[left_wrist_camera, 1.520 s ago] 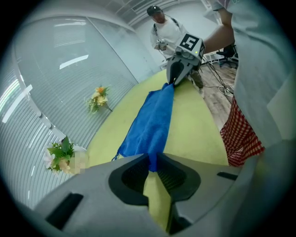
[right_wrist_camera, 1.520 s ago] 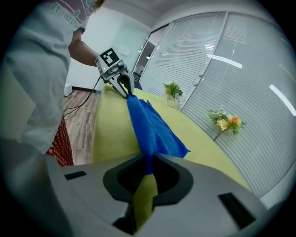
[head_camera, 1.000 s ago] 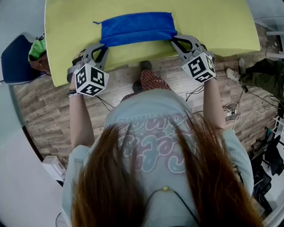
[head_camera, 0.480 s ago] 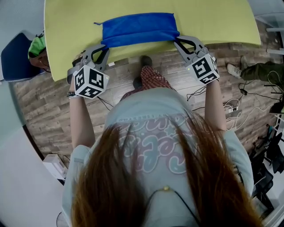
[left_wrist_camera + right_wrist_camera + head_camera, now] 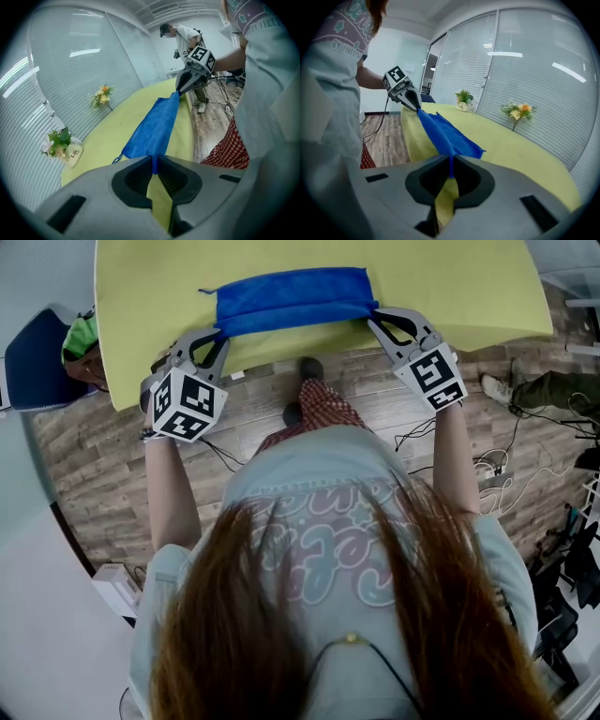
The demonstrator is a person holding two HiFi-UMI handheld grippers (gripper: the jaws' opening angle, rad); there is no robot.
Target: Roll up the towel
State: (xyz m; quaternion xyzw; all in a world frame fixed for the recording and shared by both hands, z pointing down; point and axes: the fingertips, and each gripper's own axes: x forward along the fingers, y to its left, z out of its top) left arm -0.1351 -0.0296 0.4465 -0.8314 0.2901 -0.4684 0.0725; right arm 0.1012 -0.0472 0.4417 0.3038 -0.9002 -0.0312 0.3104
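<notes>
Towel [image 5: 292,298] stretched across upper centre of yellow table [image 5: 141,296].
Left gripper [image 5: 219,333] and right gripper [image 5: 374,321] each clamp one near corner, jaws closed tight on it.

Towel [image 5: 292,301] lies on table [image 5: 450,287] at top centre, left gripper [image 5: 217,333] at its lower left corner, right gripper [image 5: 374,321] at lower right corner, chair [image 5: 28,362] left of table

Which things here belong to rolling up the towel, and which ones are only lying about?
For the job: blue towel; left gripper and right gripper, each shut on a near corner; yellow table.
Only lying about: flower sprig; potted plant; dark blue chair.
</notes>
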